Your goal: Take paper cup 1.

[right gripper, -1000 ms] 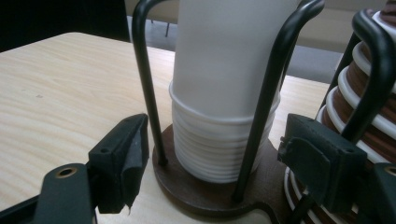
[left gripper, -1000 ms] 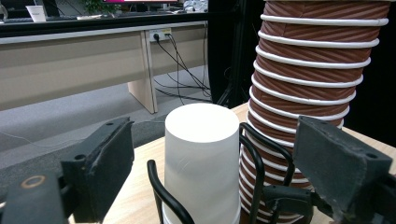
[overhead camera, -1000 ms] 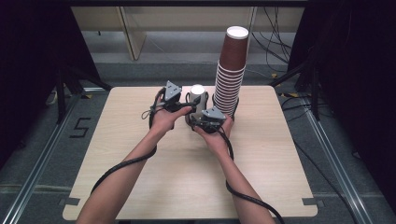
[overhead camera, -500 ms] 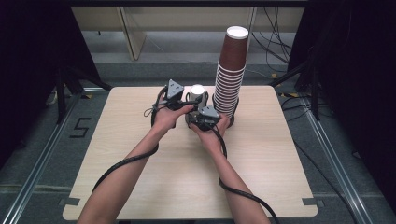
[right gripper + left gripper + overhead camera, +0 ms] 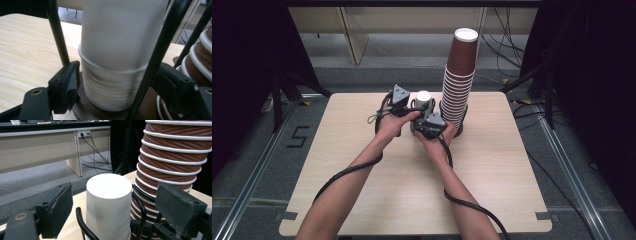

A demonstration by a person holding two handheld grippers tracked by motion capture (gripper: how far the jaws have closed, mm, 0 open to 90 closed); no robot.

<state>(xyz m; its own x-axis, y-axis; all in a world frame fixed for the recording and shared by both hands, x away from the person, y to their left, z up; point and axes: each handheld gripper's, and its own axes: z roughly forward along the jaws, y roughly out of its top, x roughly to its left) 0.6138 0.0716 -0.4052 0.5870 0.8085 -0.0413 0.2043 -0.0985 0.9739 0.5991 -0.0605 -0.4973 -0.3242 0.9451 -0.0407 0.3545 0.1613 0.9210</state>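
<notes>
Nearest the person, the pale wooden table (image 5: pixel 412 200) lies bare, crossed by two forearms and the black cables that trail back from the grippers. The white cup stack (image 5: pixel 422 100), upside down in a black wire holder (image 5: pixel 58 32), is the landmark. Just in front of it, the right gripper (image 5: pixel 430 123) sits low at the stack's rims; in the right gripper view its jaws flank the nested white rims (image 5: pixel 105 92) on both sides, and they have just been closing, with the stack between them. Whether the pads press on the rims I cannot tell. Just left of the white stack, the left gripper (image 5: pixel 398 100) is held higher; in the left gripper view its jaws stand apart on either side of the topmost white cup (image 5: pixel 108 202), with clear gaps, gripping nothing. Just right of the white stack rises the tall tower of brown ribbed cups (image 5: pixel 458 75) with white rims, touching the holder's wires in the left gripper view. Beyond the table's far edge lie a grey floor (image 5: pixel 402 70), beige cabinet panels (image 5: pixel 37 147), a wall socket with black cables (image 5: pixel 95 150), and dark stands at either side.
</notes>
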